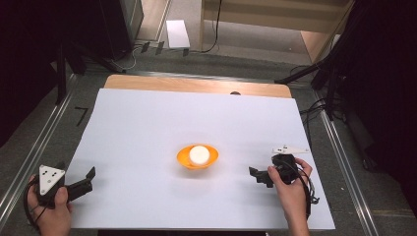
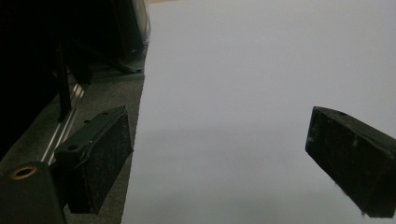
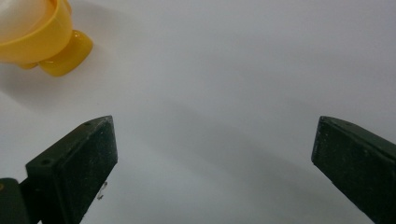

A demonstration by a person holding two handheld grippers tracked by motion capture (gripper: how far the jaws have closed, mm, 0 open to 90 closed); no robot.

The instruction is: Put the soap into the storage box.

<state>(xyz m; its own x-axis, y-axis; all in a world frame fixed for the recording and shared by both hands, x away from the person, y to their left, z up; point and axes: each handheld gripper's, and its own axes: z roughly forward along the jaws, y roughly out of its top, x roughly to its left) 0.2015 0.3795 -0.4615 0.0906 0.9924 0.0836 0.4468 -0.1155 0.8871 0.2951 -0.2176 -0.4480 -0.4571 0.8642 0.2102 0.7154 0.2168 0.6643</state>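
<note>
Both pairs of jaws stand wide apart with nothing between them: in the left gripper view I see bare white sheet in the gap, and in the right gripper view the same, with the orange bowl (image 3: 35, 39) well ahead of my right gripper (image 3: 212, 154) and off past its left jaw. From the high view the bowl sits near the middle of the white sheet (image 1: 147, 123), the right gripper (image 1: 256, 174) near it and pointing its way, the left gripper (image 1: 88, 176) well apart from it at the sheet's near corner. In the bowl lies a white round thing (image 1: 199, 155), pale and smooth; I cannot tell what it is made of. I judge the bowl to be thin plastic, light and fairly stiff, glossy enough to slip, standing on a small foot that could let it tip or skate if I push it sideways. I would take it by the rim, one jaw inside the wall and one outside, on the side nearest my right jaws, squeezing gently so the wall does not flex. The white piece looks light too, and a curved top may squirt out of flat pads, so I would close low around its sides
</note>
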